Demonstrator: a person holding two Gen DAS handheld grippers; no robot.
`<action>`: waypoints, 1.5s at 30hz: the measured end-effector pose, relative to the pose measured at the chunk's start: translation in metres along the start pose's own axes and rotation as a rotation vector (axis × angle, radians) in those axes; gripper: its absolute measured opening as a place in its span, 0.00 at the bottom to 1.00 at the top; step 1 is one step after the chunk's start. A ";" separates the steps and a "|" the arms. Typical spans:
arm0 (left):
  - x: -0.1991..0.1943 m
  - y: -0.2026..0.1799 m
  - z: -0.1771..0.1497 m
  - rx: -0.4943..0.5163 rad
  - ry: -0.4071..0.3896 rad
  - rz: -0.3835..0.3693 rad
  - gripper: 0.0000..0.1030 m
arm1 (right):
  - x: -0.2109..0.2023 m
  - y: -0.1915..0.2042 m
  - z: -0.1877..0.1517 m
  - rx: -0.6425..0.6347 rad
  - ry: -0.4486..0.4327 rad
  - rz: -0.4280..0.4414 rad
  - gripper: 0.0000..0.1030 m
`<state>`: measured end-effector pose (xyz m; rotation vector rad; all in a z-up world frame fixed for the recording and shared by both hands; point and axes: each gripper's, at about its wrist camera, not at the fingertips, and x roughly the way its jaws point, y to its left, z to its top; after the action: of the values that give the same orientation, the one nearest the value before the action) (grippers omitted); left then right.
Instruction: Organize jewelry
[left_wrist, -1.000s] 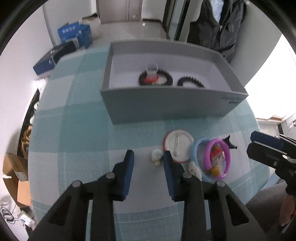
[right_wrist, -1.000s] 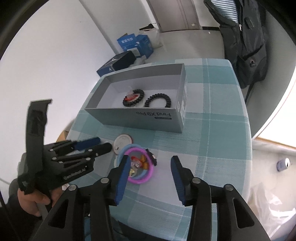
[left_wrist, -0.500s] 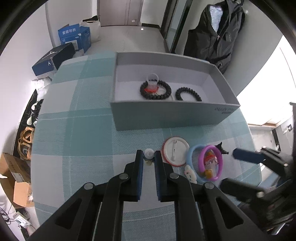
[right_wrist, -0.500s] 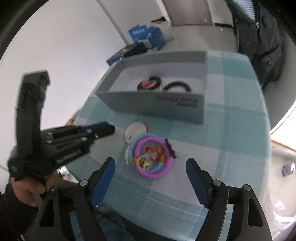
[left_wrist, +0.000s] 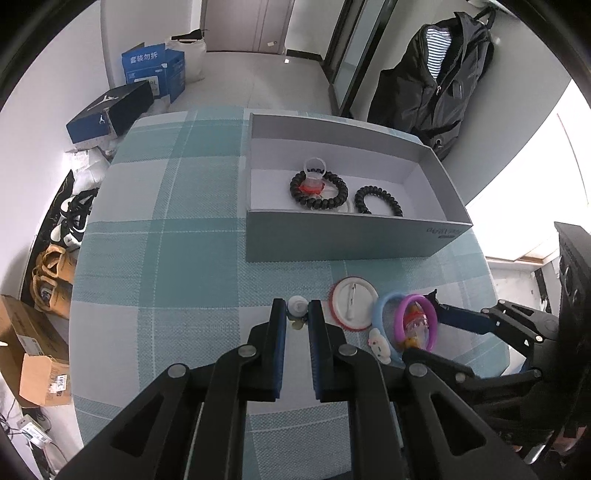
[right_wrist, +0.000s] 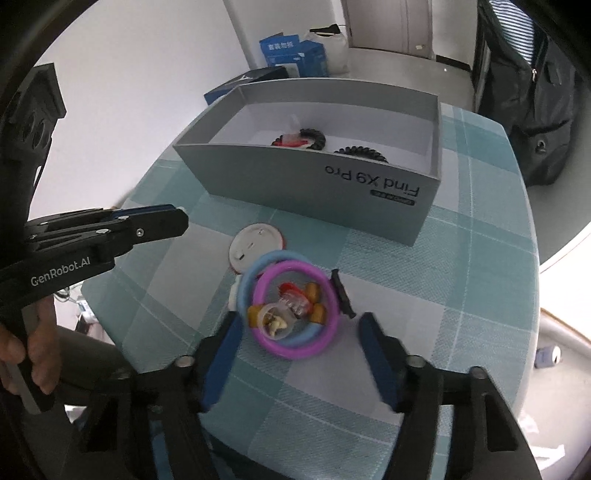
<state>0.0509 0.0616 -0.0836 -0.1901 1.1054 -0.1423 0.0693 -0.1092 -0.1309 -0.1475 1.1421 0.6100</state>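
My left gripper (left_wrist: 297, 314) is clamped on a small white earring (left_wrist: 296, 305) on the checked tablecloth (left_wrist: 155, 258), beside the white pin badge (left_wrist: 352, 302). My right gripper (right_wrist: 299, 325), jaws closing, straddles the purple bangle (right_wrist: 295, 312) without touching it; the grey box (right_wrist: 314, 184) sits beyond.

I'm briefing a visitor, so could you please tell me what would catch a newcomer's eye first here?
Probably the purple ring stacked on a blue ring near the table's front edge, with the right gripper closing around them. Behind stands an open grey box holding black bracelets.
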 end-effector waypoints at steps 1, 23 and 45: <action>0.000 0.000 0.000 -0.002 -0.001 -0.002 0.07 | 0.000 -0.002 0.000 0.002 -0.001 0.003 0.53; -0.003 0.003 0.001 -0.019 -0.007 -0.010 0.07 | -0.032 -0.022 0.002 0.049 -0.056 0.109 0.46; -0.052 -0.001 0.042 -0.088 -0.119 -0.118 0.07 | -0.119 -0.001 0.061 0.016 -0.357 0.294 0.46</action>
<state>0.0657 0.0752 -0.0201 -0.3387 0.9826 -0.1851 0.0863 -0.1299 -0.0002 0.1427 0.8262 0.8491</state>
